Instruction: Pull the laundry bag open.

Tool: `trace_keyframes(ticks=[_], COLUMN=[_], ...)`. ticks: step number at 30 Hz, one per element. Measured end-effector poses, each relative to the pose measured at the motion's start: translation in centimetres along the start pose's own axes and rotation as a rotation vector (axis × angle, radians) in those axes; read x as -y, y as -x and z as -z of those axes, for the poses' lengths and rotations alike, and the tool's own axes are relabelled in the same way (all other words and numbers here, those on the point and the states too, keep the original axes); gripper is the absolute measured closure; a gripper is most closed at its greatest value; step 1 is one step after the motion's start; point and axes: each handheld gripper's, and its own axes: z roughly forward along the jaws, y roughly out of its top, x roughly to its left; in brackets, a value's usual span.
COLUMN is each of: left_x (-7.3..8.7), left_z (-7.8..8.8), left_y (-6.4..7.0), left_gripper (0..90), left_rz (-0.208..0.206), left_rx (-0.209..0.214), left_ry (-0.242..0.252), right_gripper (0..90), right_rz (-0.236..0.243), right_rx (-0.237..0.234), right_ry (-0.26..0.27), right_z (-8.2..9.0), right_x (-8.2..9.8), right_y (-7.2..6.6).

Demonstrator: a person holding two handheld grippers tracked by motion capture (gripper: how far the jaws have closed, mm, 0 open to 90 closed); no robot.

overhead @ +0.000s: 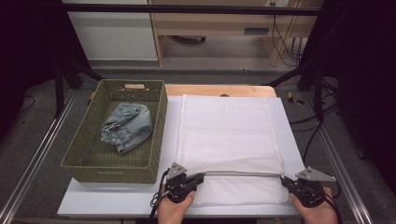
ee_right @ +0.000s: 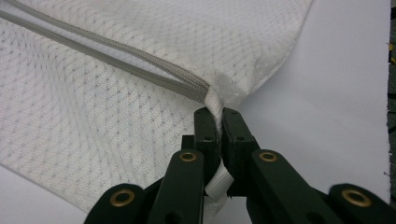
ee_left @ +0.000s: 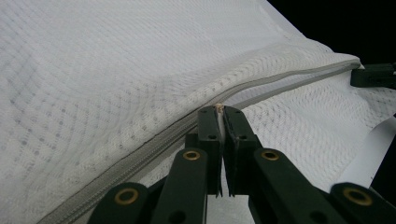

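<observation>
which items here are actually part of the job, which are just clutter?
In the job:
white mesh laundry bag, zipper edge pinched at both ends
left gripper
right gripper
likely the denim garment in the green basket

Lying about:
cables on the floor behind

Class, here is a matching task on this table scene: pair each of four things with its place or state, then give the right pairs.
1. white mesh laundry bag
2. denim garment
3. green woven basket
4. left hand-held gripper

A. lies crumpled inside the basket
B. shut on the bag's zipper edge
C. spread flat on the table's middle
D. stands at the table's left

Pairs: 1-C, 2-A, 3-D, 4-B
</observation>
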Motion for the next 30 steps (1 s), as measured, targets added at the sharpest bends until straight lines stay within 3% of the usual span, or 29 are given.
trace_keyframes(ticks=[4,11,30], left_x=[0.1,0.5,0.6], left_z=[0.3,0.8,1.6], left_y=[0.2,-0.4,-0.7], left_gripper=[86.4,86.4,86.4], left_rz=[-0.036,-0.022,-0.039], left_rx=[-0.028,-0.033,-0.068], left_ry=[0.007,0.013,0.004], right_gripper=[86.4,86.4,86.4], right_rz=[0.016,0.007,0.006], right_rx=[0.005,0.006,0.003], right_ry=[-0.007,-0.003,-0.012], right_z=[-0.1,-0.1,-0.2], right_x=[0.0,0.1,0.1], right_y=[-0.2,0.0,0.2])
